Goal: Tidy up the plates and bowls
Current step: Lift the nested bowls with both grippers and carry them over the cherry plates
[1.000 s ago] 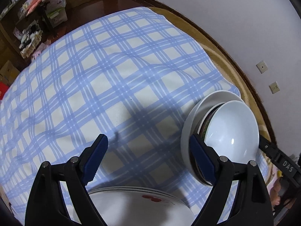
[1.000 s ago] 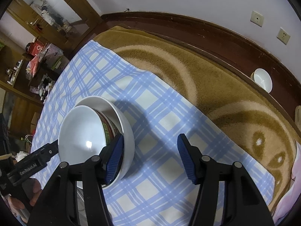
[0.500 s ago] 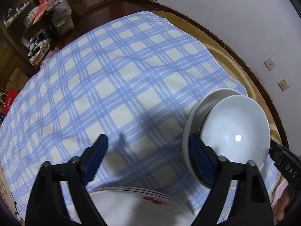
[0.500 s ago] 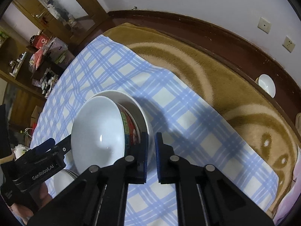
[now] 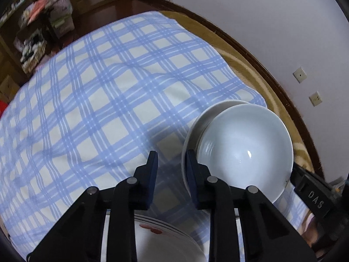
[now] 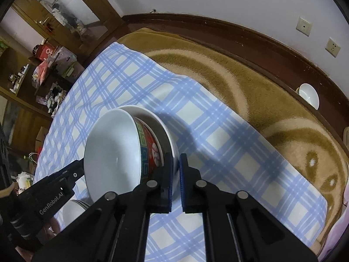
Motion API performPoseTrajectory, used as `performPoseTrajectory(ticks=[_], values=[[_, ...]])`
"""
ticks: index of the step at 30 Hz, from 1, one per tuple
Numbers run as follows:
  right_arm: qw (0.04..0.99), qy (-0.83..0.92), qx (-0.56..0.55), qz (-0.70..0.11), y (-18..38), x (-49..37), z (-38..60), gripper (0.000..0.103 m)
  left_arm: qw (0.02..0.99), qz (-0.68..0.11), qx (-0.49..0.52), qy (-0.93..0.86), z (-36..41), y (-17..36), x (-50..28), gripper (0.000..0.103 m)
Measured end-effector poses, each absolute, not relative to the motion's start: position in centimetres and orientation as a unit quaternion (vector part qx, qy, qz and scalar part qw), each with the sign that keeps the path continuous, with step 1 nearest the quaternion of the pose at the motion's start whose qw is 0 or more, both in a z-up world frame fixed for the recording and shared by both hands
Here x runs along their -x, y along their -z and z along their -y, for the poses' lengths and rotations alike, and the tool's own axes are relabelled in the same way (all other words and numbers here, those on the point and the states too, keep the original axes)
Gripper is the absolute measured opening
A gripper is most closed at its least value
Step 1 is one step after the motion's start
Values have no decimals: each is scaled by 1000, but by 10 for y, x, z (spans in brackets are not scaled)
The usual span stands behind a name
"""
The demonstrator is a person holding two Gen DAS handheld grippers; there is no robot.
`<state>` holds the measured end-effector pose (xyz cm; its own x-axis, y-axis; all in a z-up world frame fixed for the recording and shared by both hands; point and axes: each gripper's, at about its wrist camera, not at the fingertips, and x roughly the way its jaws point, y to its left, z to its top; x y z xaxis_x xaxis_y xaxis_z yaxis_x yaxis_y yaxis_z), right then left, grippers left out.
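A blue-and-white checked cloth (image 5: 98,109) is spread over most of the surface, and a brown blanket (image 6: 250,87) with pale curved markings is seen beyond its far edge, up to a dark wooden border below the wall. A stack of plates (image 5: 165,240), white with a red mark on the top one, is seen on the cloth directly beneath the left gripper (image 5: 171,170).

Two bowls are nested near the cloth's right edge and are tilted. The outer bowl (image 6: 150,112) is plain white. The patterned bowl (image 6: 111,150) is seated inside it, white within and banded in red and green on its outer wall.

The right gripper (image 6: 175,179) is brought almost fully together, only a thin slit being left, and the near rim of the outer bowl is pinched in that slit.

The fingers (image 5: 150,174) of the left gripper are drawn in but kept apart, with cloth visible through the gap. Its right-hand finger is set against the outer bowl's wall; nothing is seen clamped between them.

A small bowl (image 6: 308,95), white, is seen well apart on the wooden border. Two wall sockets (image 6: 303,25) are mounted above it.
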<state>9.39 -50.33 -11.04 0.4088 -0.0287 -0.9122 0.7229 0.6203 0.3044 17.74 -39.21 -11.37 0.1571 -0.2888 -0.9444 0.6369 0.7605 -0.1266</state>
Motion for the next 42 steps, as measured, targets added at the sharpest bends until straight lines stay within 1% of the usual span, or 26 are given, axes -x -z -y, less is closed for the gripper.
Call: performPoseTrajectory(ticks=[3,5,6,7,8,10,11,15,20,42], values=[[754,253,-363,-486,113,-94,504,9,739,-577,-156,311,393,118,-177,25],[749,254,-372,-486,115,-94,505,9,734,-581,-156,316,394,123,-176,20],[747,255,-373,-487,116,-94,506,9,728,-586,-139,327,392,123,-177,16],[748,255,-371,-488,116,-94,505,9,724,-591,-128,332,390,124,-178,14],[750,253,-365,-491,116,-95,504,9,722,-594,-122,334,389,125,-178,13],[756,254,-345,-494,115,-97,500,9,721,-593,-115,340,389,126,-177,7],[759,254,-339,-495,113,-98,499,9,722,-590,-118,343,390,125,-175,6],[761,258,-339,-489,113,-96,499,7,733,-572,-133,344,393,122,-169,6],[770,261,-324,-483,110,-95,495,7,733,-571,-122,350,389,122,-171,7],[772,263,-334,-473,103,-86,491,7,740,-564,-104,350,380,108,-167,7]])
